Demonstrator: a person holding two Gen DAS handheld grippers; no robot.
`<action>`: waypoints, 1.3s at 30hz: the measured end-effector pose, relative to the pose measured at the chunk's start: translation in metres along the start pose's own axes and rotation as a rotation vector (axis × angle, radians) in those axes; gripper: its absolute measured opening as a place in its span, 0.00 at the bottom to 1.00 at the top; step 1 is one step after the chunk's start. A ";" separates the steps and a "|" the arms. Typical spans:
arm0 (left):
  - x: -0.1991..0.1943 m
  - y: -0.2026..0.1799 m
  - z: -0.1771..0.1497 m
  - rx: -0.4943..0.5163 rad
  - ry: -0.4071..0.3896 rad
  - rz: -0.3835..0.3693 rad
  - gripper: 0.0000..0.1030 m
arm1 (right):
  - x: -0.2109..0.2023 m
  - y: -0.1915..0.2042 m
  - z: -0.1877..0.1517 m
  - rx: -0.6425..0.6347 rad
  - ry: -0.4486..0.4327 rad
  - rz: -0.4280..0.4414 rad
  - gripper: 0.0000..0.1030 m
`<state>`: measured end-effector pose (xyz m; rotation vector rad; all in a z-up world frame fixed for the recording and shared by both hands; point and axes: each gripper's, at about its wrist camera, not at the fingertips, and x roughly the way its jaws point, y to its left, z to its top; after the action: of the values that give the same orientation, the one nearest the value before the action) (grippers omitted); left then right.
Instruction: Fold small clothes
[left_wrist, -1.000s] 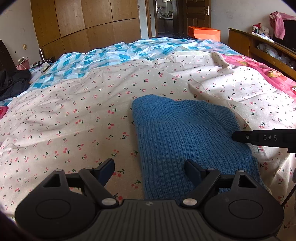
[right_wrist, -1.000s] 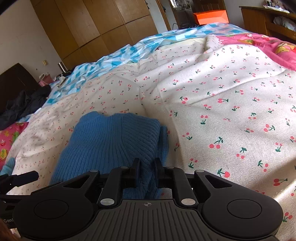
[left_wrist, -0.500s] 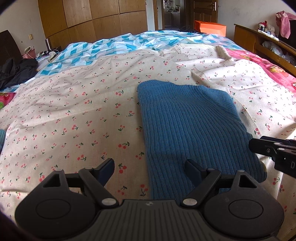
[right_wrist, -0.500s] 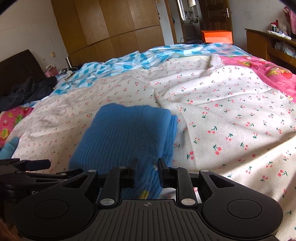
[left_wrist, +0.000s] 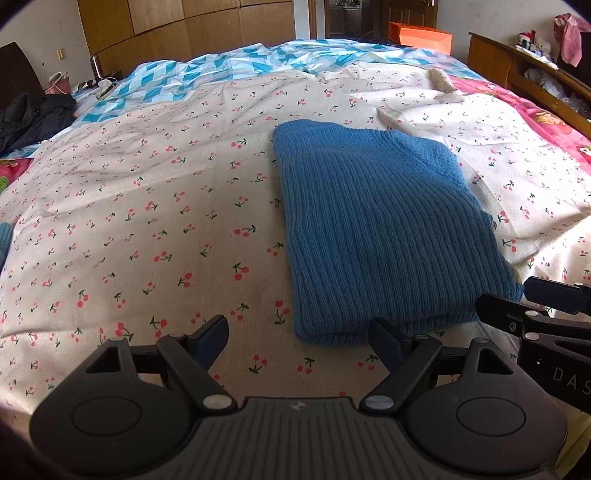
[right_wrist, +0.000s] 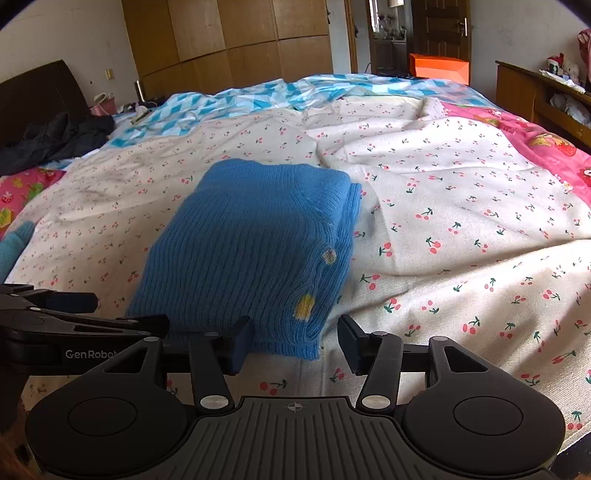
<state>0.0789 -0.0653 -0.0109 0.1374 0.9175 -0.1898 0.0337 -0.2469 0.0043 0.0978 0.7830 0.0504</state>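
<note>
1. Blue knit sweater (left_wrist: 384, 236) lay folded flat on the cherry-print bed sheet (left_wrist: 147, 206).
2. Left gripper (left_wrist: 299, 338) was released wide, empty, just short of the sweater's near edge.
3. Right gripper (right_wrist: 295, 341) had just been opening; its pads were off the sweater's corner.

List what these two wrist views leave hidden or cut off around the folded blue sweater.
- Blue sweater, right wrist view: its near edge is hidden behind the right claw, whose jaws have just been opening with nothing pressed between them.
- Its underside and inner layers: hidden by the top fold in both views.
- Light blue item: cut off by the left edge.
- Right claw, left wrist view: body cut off by the right edge.
</note>
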 end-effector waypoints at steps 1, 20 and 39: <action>0.000 0.001 -0.002 -0.003 0.004 0.000 0.85 | 0.001 0.002 -0.001 -0.011 0.004 -0.004 0.51; 0.003 0.016 -0.023 -0.079 0.067 -0.036 0.85 | 0.005 0.022 -0.011 -0.106 0.041 -0.044 0.65; -0.001 0.015 -0.025 -0.083 0.066 -0.041 0.85 | 0.000 0.023 -0.016 -0.091 0.033 -0.073 0.76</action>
<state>0.0621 -0.0453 -0.0248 0.0485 0.9927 -0.1855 0.0223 -0.2228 -0.0051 -0.0182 0.8153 0.0184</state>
